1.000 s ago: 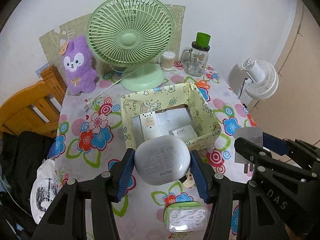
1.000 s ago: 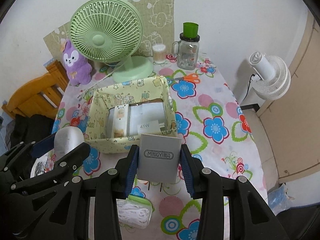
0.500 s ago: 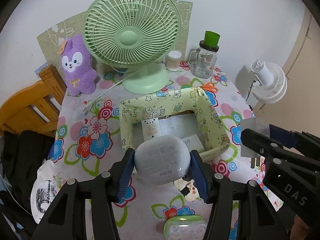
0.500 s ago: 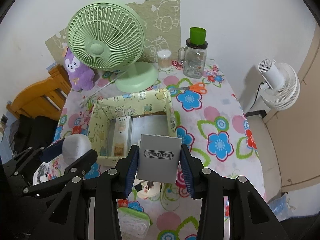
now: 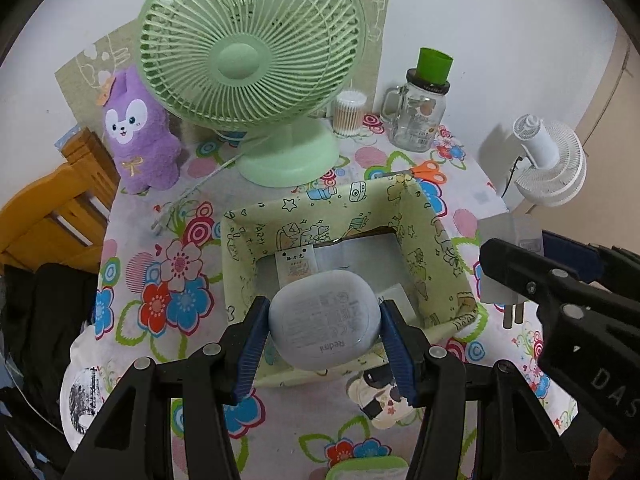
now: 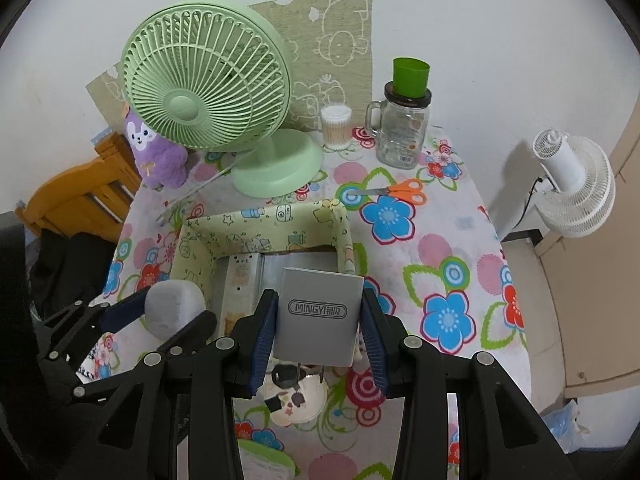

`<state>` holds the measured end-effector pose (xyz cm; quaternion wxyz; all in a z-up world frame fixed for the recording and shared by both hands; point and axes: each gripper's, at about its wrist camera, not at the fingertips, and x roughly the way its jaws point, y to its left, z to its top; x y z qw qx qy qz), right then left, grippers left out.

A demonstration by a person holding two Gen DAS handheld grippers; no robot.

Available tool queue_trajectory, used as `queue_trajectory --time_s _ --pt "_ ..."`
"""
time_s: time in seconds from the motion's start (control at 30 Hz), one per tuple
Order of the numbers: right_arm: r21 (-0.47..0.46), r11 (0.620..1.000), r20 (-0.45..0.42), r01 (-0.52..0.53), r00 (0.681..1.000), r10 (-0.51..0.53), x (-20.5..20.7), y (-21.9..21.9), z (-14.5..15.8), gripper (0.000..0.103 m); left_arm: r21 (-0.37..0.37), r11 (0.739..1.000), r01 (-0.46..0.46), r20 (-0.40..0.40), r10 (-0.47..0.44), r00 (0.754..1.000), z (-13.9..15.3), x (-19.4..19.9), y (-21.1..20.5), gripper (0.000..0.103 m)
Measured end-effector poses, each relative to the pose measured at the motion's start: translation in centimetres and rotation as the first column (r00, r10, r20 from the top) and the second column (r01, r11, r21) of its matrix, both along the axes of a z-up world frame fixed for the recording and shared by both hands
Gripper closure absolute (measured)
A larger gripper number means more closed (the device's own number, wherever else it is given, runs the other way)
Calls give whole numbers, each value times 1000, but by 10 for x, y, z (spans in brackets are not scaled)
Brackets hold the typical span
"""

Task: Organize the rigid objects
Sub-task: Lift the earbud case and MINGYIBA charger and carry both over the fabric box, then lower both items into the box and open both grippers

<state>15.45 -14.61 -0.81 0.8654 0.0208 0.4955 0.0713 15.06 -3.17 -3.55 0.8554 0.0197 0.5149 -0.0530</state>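
The left tongs (image 5: 325,330) squeeze a round white case (image 5: 324,315) tight between the blue pads. The right tongs (image 6: 319,332) pinch a grey plug block (image 6: 319,317) the same way. Just past both tips sits the yellow box (image 5: 256,236), with flat white things inside.

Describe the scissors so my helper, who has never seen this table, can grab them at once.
Start at the big green fan at the back of the flowered table. To the right of its round base, between the glass mug jar and the patterned box, lie the scissors, flat on the cloth. Their orange handles set them apart from everything nearby.
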Motion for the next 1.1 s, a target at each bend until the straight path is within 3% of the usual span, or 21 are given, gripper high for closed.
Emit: queue_trajectory --time_s 0.43,1.1 --pt "6 999 -28 -46 999 46 31 6 -20 59 -14 1000 5 -55 -6 998 -32 32 -8 46" --pt "19 994 -77 -106 991 107 70 11 -51 59 -55 998 18 -93 -23 995 -55 61 -13 46"
